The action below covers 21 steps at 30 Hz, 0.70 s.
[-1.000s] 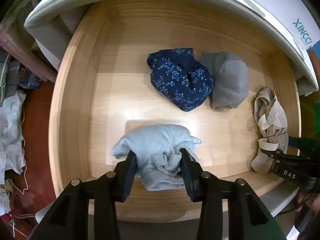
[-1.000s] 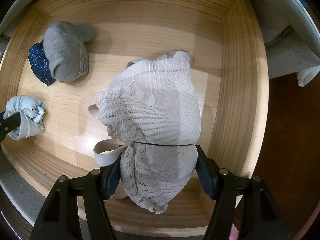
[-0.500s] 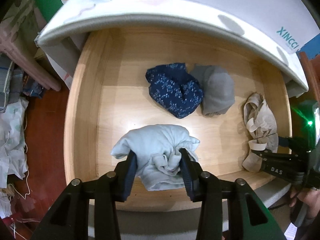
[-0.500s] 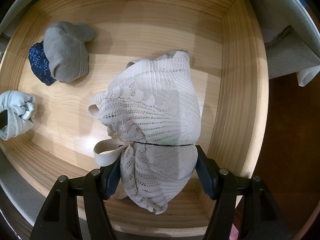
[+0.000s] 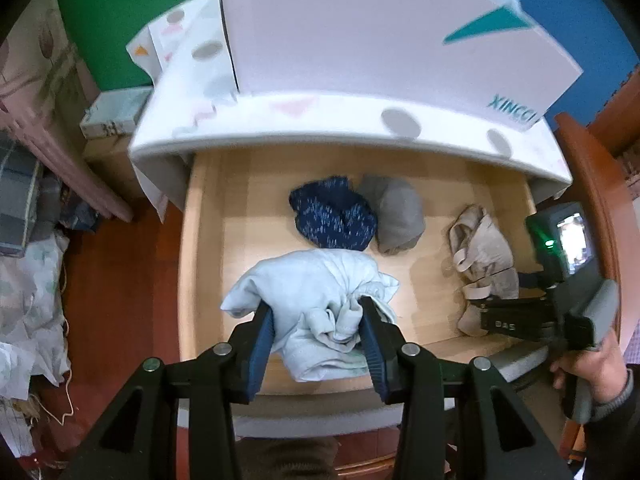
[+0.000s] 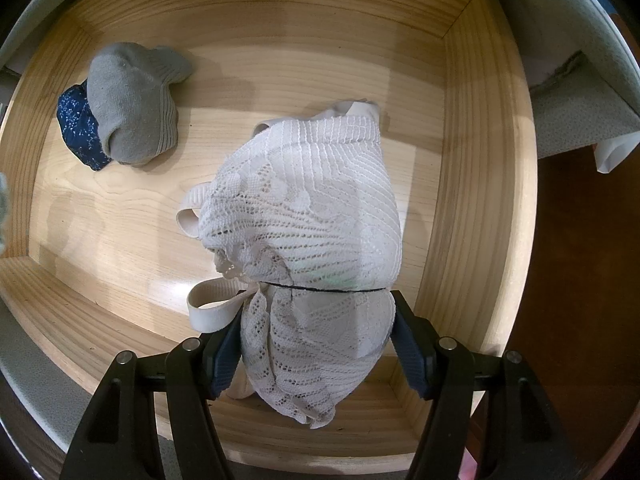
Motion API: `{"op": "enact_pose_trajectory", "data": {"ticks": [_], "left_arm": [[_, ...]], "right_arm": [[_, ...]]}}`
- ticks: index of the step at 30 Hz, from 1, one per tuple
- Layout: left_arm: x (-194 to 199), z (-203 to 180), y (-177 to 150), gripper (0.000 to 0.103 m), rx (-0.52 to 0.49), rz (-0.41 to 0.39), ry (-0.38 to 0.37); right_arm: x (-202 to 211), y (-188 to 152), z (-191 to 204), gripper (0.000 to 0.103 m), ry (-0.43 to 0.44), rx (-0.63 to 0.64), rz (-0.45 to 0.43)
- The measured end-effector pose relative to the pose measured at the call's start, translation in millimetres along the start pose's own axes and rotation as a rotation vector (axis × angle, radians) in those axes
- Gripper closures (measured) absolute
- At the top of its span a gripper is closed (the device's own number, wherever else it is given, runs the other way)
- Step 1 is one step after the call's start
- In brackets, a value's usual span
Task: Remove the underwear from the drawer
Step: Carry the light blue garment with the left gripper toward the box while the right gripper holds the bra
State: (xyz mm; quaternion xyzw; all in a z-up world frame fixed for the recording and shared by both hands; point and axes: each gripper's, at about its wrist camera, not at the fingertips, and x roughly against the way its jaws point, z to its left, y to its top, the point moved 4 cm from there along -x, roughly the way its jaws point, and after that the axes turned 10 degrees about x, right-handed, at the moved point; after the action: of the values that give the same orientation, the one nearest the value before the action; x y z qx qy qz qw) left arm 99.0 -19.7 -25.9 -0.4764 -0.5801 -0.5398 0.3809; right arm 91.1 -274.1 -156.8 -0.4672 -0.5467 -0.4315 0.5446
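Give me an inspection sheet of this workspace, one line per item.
Surface: open wooden drawer, floor bare between garments.
Job's things: light blue garment; cream lace piece; navy patterned piece touching grey piece.
Clutter: nothing seen in the drawer.
Grippers: left gripper shut on the light blue garment; right gripper shut on the cream lace piece.
Cables: nothing seen.
Surroundings: white box on the cabinet top; piled cloth on the floor.

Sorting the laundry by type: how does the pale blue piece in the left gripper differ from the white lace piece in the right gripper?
The pale blue garment is plain, smooth fabric; the white lace garment is openwork with elastic straps. The blue one is bunched into a crumpled wad; the lace one drapes in a rounded dome. Both are clamped, by the left gripper and right gripper.
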Motion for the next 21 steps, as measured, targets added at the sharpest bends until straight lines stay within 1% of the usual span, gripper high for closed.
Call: {"op": "enact_pose_trajectory", "data": {"ticks": [8,12,16,20,21], "left_arm": [[51.6,-7.9,10.3,0.061,-0.034,-0.085,-0.032],[84.8,-14.0,19.3,0.061,-0.054,-0.141,-0.057],[117.0,-19.4,35.8,0.061,-0.071,-0.213,-0.059],[146.2,-19.8,66.0,0.061,-0.054,-0.292,-0.053],[151.2,-20.7,71.7,0.061,-0.053,-0.301,-0.049]], "right_arm": [[0.0,0.0,0.0,0.040,0.000,-0.001,0.000],[0.0,0.0,0.0,0.040,-0.001,0.000,0.000],[-0.2,0.3,0.3,0.040,-0.001,0.000,0.000],[-0.2,0.4,0.7,0.040,-0.001,-0.001,0.000],[-0.2,0.6,0.9,0.040,-0.001,-0.001,0.000]]}}
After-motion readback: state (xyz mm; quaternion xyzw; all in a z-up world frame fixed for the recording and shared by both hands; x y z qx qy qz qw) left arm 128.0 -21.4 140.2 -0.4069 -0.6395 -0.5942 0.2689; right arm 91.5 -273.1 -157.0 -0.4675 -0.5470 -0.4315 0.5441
